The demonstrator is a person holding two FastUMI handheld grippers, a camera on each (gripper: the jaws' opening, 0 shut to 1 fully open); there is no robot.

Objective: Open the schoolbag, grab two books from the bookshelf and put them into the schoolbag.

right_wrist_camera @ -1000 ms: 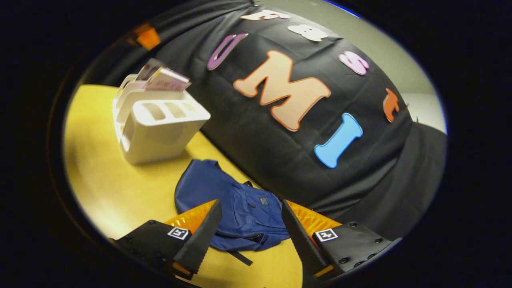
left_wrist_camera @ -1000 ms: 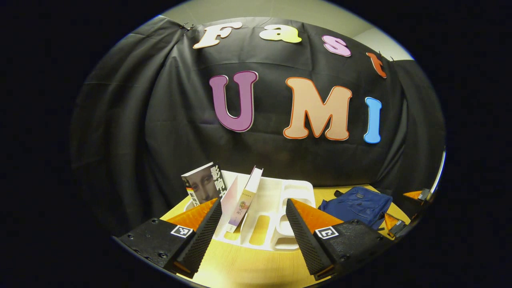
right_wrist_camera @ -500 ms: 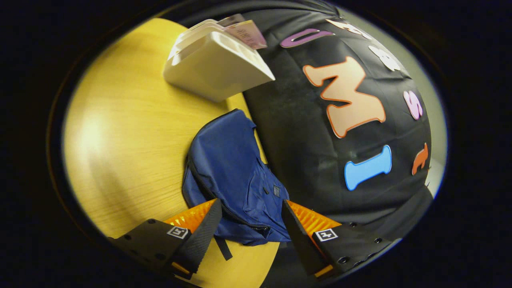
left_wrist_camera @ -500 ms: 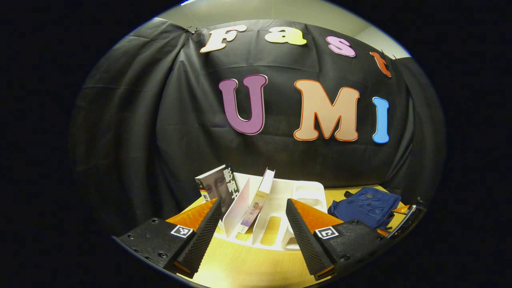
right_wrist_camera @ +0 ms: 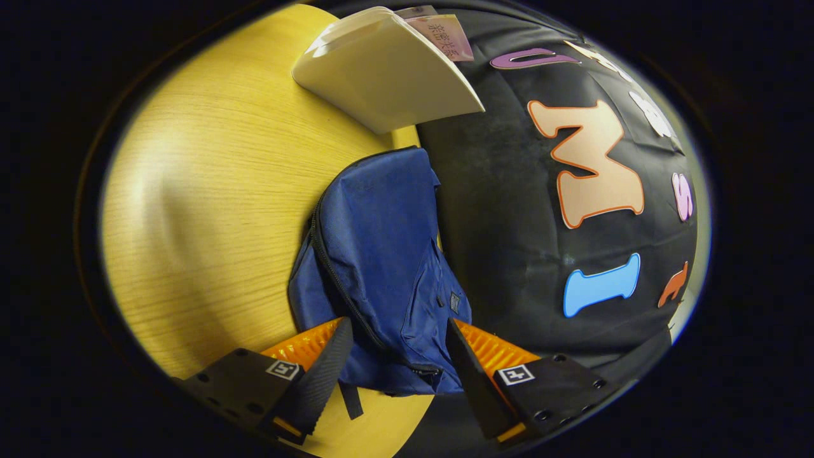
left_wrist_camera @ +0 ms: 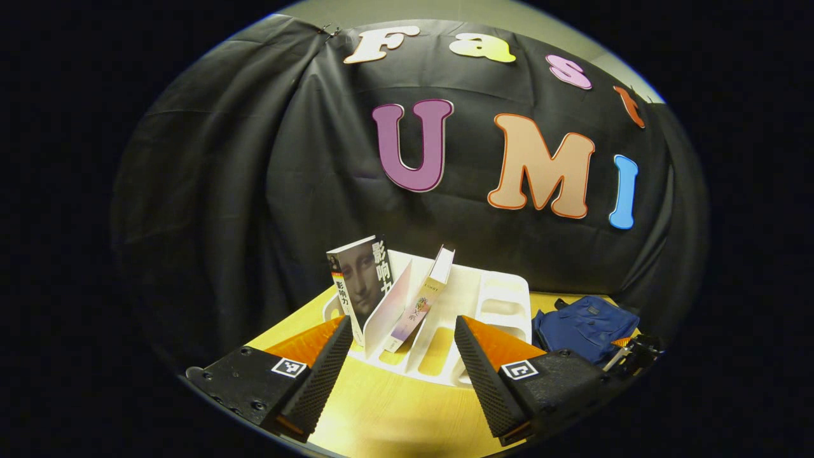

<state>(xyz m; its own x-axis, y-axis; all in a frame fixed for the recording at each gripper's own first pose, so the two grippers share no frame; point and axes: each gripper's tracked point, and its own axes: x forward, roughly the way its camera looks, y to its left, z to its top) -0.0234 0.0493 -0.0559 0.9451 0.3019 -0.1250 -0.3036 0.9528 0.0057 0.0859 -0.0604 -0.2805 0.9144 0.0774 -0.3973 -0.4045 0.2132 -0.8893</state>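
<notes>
Table (right_wrist_camera: 210, 210): yellow wood-grain top; it runs under and ahead of both my grippers.
Booth wall (left_wrist_camera: 254, 191): black cloth, hanging behind the table, straight ahead of my left gripper and off to the right of my right gripper.
Schoolbag (right_wrist_camera: 381, 254): blue, lying flat on the table directly ahead of my right gripper; its near end sits between that gripper's two fingers. The zipper line I can see along its edge looks closed. In the left gripper view the schoolbag (left_wrist_camera: 585, 324) lies ahead and to the right, just beside the bookshelf.
Bookshelf (left_wrist_camera: 489, 299): white divided rack standing on the table, straight ahead of my left gripper. In the right gripper view the bookshelf (right_wrist_camera: 388, 76) is far ahead, beyond the schoolbag.
Dark book (left_wrist_camera: 359, 286): portrait cover, standing in the leftmost slot, ahead of my left finger, leaning slightly.
Pale book (left_wrist_camera: 423, 299): in the next slot to the right, tilted, its top leaning right against a divider.
Left gripper (left_wrist_camera: 404, 356): my fingers stand wide apart and hold nothing; they hang above the table short of the bookshelf, apart from it.
Right gripper (right_wrist_camera: 397, 362): my fingers stand wide apart, one on each side of the schoolbag's near end; I cannot tell whether either finger touches the fabric. No grip is made.
</notes>
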